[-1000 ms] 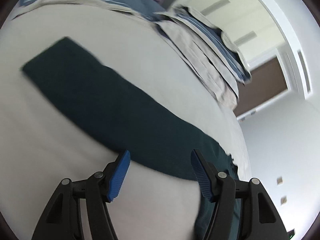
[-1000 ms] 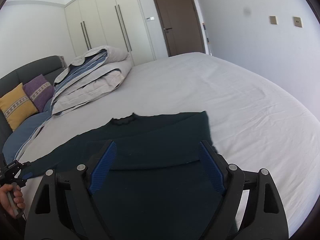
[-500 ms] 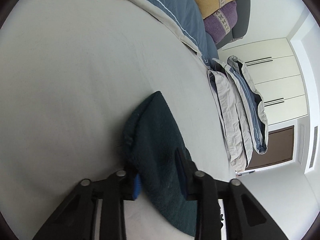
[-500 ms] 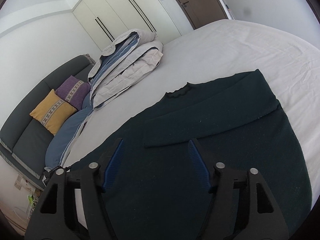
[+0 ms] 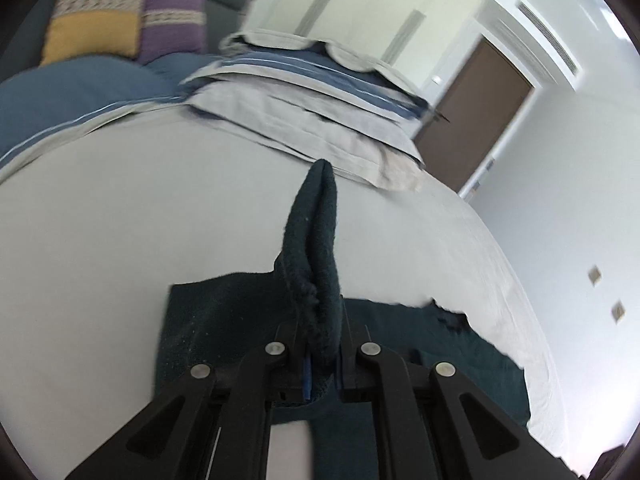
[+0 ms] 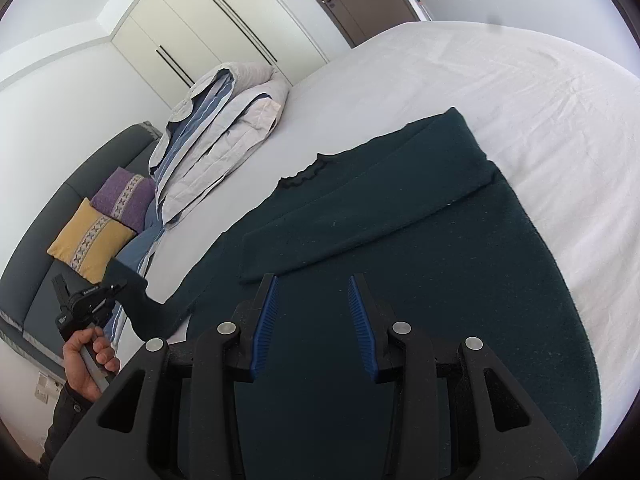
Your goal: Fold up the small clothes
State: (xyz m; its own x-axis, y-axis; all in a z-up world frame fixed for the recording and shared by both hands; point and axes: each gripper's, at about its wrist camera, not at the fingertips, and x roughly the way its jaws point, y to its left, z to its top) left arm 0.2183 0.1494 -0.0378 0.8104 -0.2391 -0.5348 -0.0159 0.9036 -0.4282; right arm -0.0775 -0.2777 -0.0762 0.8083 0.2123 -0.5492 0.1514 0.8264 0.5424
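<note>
A dark green sweater [image 6: 420,248] lies flat on the white bed, one sleeve folded across its chest. My left gripper [image 5: 322,344] is shut on the other sleeve's cuff [image 5: 316,240], which sticks up between the fingers above the bed. It also shows in the right wrist view [image 6: 116,286], lifting the sleeve [image 6: 136,300] at the sweater's left side. My right gripper [image 6: 312,320] is open and empty, hovering over the sweater's lower body.
A folded grey and blue duvet [image 6: 216,120] lies at the head of the bed. Yellow [image 6: 90,240] and purple [image 6: 124,198] cushions sit on a grey sofa beyond. White bed sheet [image 6: 520,80] stretches to the right of the sweater.
My left gripper closed on the sleeve cuff and lifted it off the bed. My right gripper rose and tilted over the sweater, staying open.
</note>
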